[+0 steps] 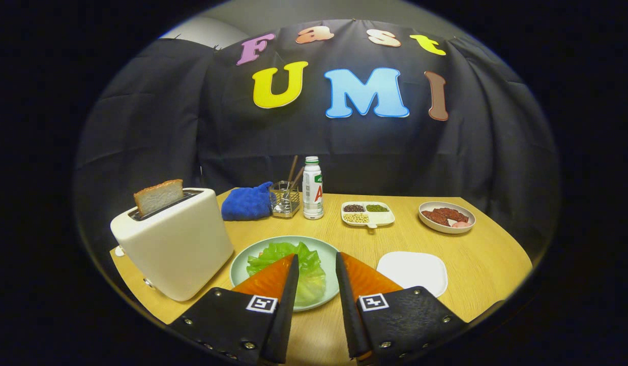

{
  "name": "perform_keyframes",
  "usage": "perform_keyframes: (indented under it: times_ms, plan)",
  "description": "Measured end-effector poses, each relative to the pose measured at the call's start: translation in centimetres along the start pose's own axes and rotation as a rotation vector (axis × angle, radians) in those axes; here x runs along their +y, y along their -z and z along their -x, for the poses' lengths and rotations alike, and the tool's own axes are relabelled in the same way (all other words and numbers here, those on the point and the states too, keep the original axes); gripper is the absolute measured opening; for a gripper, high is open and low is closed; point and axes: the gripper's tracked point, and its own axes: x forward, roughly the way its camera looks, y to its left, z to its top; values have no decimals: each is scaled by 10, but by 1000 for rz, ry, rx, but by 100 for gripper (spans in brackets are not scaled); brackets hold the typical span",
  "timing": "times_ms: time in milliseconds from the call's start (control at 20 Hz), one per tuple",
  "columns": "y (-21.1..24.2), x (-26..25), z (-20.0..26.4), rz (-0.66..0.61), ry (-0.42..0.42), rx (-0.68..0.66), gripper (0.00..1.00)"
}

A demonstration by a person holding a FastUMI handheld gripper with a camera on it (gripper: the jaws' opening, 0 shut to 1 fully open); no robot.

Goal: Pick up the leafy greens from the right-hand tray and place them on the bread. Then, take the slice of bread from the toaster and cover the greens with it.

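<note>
Table (486, 254): we see its wooden top spread under and beyond the fingers.
Toaster (176, 244): we find it left of the fingers, a bread slice (158, 196) standing upright in its slot.
Plate (324, 246): we see it just ahead, with the leafy greens (308, 267) lying on it between the fingertips.
White tray (413, 270): we place it right of the fingers.
Gripper (316, 259): we see its fingers parted above the greens, holding nothing.
</note>
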Motion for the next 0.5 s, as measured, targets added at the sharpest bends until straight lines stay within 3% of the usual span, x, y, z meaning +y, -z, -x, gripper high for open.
perform_keyframes:
  times_ms: [500]
  plan:
    - [-19, 71, 14, 12, -77, -65, 44]
